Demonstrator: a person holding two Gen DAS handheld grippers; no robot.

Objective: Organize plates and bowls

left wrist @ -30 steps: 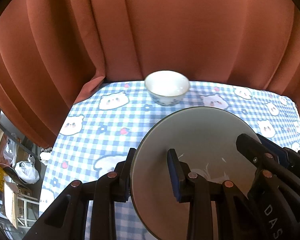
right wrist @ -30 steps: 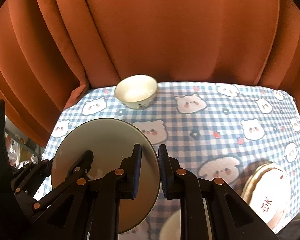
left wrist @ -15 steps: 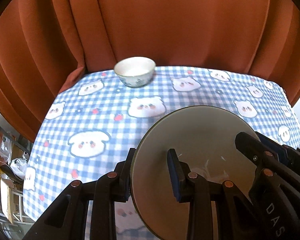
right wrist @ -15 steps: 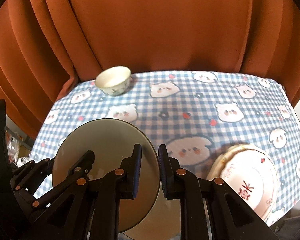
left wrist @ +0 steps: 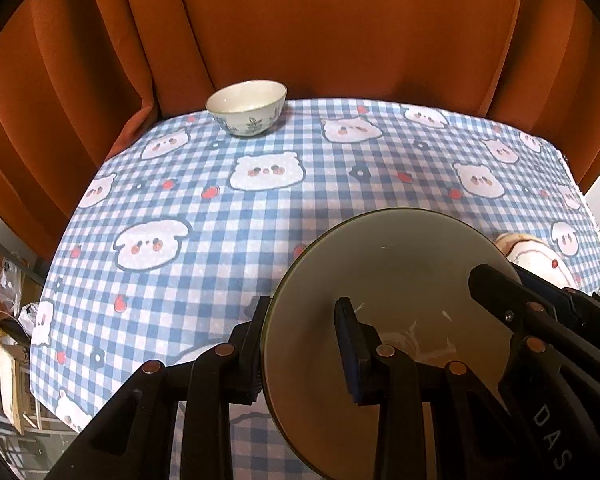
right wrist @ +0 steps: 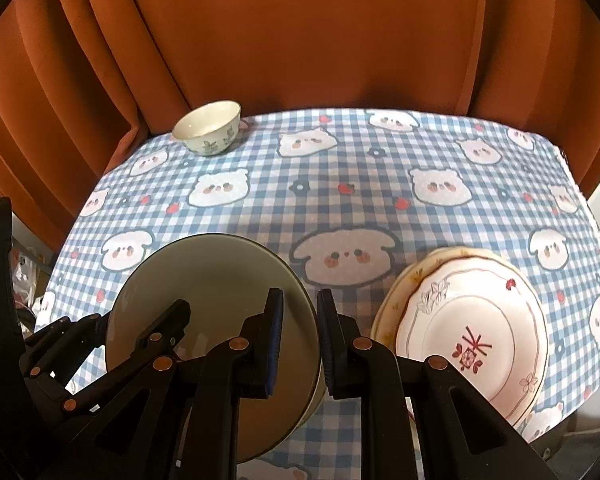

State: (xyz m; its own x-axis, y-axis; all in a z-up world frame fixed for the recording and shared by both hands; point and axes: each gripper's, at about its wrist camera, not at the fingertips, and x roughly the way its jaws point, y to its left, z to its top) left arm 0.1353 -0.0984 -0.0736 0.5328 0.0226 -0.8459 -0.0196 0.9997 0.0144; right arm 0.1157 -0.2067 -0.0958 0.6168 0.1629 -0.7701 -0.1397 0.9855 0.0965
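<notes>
A large grey-green bowl is held by both grippers above the checked tablecloth. My left gripper is shut on its left rim, one finger outside and one inside. My right gripper is shut on its right rim; the bowl fills the lower left of the right wrist view. A small white bowl with blue leaf print stands at the table's far left, also seen in the right wrist view. A stack of white patterned plates lies on the near right.
A blue-and-white checked tablecloth with bear faces covers the table. Orange curtains hang right behind its far edge. Boxes and clutter lie on the floor past the left edge. The plate stack's edge shows in the left wrist view.
Both grippers have carried the grey-green bowl to the right and back toward the near edge; the small bowl has shifted left in view and the plate stack has come into fuller view.
</notes>
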